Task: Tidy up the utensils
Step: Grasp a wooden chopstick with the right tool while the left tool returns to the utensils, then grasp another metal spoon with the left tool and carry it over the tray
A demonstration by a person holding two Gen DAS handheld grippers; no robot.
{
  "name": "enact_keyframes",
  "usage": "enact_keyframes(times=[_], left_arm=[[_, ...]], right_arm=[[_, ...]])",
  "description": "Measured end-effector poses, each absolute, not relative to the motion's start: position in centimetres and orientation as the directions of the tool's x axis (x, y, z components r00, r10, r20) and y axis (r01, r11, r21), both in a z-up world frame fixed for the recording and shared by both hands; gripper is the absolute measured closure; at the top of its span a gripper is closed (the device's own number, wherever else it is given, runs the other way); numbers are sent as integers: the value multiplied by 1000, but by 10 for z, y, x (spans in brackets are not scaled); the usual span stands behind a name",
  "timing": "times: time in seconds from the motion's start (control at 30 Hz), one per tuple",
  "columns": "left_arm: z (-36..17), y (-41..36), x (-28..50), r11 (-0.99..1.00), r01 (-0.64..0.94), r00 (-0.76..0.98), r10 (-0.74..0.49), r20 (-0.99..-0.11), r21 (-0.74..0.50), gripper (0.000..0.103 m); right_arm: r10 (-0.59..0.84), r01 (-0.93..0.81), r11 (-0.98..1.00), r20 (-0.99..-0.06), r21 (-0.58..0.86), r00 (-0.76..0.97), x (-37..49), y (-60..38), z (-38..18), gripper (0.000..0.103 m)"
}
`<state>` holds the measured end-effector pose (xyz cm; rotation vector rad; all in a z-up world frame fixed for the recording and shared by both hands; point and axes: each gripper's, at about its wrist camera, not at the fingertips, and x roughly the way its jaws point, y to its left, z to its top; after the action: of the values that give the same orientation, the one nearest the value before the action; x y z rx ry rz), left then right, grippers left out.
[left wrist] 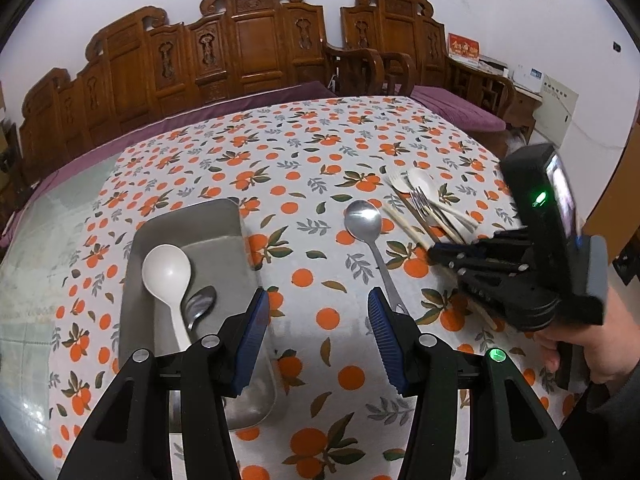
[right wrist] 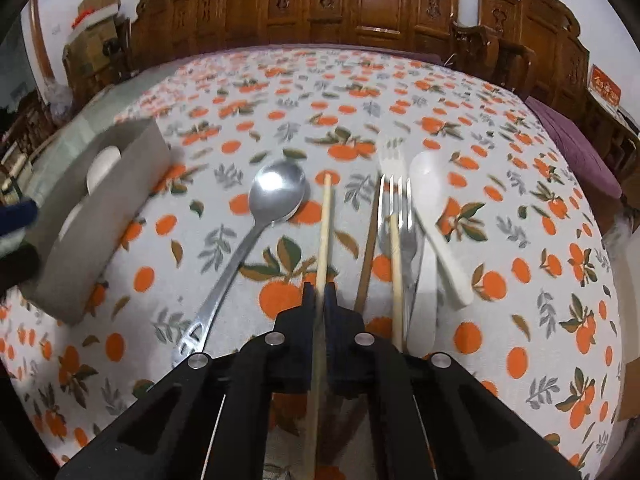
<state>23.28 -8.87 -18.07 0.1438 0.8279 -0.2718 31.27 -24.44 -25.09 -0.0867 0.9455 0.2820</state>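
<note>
My right gripper (right wrist: 319,289) is shut on a pale wooden chopstick (right wrist: 325,224); it also shows at the right of the left wrist view (left wrist: 436,252). Beside it lie a large metal spoon (right wrist: 276,194) (left wrist: 363,218), a dark chopstick (right wrist: 370,248), another pale chopstick (right wrist: 396,264), a metal fork (right wrist: 396,208), a white plastic fork (right wrist: 390,156) and a white spoon (right wrist: 432,184). The grey tray (left wrist: 224,216) (right wrist: 108,204) holds a white ladle spoon (left wrist: 167,272) and a small metal spoon (left wrist: 200,303). My left gripper (left wrist: 318,312) is open and empty, between the tray and the metal spoon.
The table wears an orange-print cloth (left wrist: 304,152). Carved wooden chairs (left wrist: 256,32) with purple cushions (left wrist: 456,108) stand behind it. A glass-topped bare strip (left wrist: 48,240) lies left of the cloth.
</note>
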Motion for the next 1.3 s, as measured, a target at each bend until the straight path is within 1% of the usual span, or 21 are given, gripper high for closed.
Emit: enact_keyframes(times=[0.23,0.4,0.6,0.83,0.9,0.93,0.97,1.0,1.03,1.07,1.3], left_arm=[[-197,-117,251,951,307,603,-172,-779,28,54],[-219,-141,276,953,304,550,-177,-816,-2,54],[-242,-159,308,959,284,506,-152,-849,-2,56],[-253,-167,329,963,271,470,-131,-873,1,73],[-253,-169,331,963,271,472,-126,-873,8,74],[-253,-170,332,962,272,470,-126,-873,8,77],[-253,-171,332,962,274,468,-128,-875,5,82],[-252,-172,332,960,279,464,-132,-876,3,86],[-252,-174,332,959,285,462,-134,-877,4,93],[-252,-175,331,956,292,460,-135,-878,6,96],[-251,-171,325,951,310,461,-139,-877,12,98]], right_arm=[[260,-253,959,-754,128,604,314,-273,-226,97],[264,-236,961,-743,146,615,315,-291,-223,97],[286,-226,957,-739,184,610,317,-303,-226,97],[309,-234,950,-735,207,604,319,-302,-227,97],[313,-234,949,-733,212,604,318,-302,-227,97],[314,-234,948,-733,214,604,319,-302,-226,97],[315,-234,948,-732,215,604,319,-302,-226,97],[316,-235,948,-732,215,604,319,-302,-226,97],[318,-237,947,-731,216,604,318,-302,-226,97],[319,-238,947,-730,216,604,318,-301,-226,97],[327,-245,944,-727,221,604,318,-300,-225,97]])
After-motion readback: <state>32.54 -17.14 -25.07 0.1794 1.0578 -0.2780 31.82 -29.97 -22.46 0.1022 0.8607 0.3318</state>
